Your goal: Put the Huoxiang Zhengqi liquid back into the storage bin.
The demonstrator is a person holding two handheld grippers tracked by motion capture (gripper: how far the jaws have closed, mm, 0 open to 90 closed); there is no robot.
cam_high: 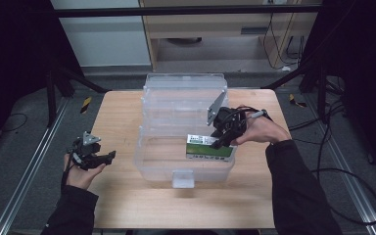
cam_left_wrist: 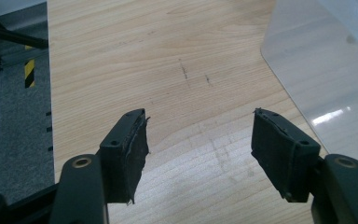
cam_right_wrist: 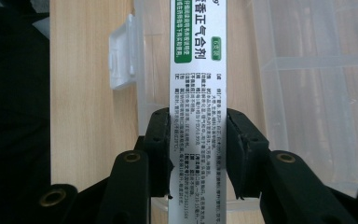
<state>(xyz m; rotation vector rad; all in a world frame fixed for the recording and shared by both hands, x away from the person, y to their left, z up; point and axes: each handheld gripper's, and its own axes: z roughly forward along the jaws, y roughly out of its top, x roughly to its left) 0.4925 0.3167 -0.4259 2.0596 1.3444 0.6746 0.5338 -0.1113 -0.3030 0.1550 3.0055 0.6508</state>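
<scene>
A white and green medicine box (cam_high: 210, 146) hangs inside the clear plastic storage bin (cam_high: 161, 169) near its right wall. My right gripper (cam_high: 221, 139) is shut on that box. In the right gripper view the black pads press both long sides of the box (cam_right_wrist: 198, 93), whose printed face is towards the camera. My left gripper (cam_high: 108, 157) rests low over the table (cam_high: 122, 112) left of the bin, held in a hand. Its jaws (cam_left_wrist: 198, 149) stand open with only bare wood between them.
The bin's open lid (cam_high: 183, 85) stands up at the back, and its white latch (cam_high: 182, 178) faces the front edge. The bin's clear wall (cam_left_wrist: 326, 74) lies close to the left gripper's right. Dark floor, rails and cables surround the table.
</scene>
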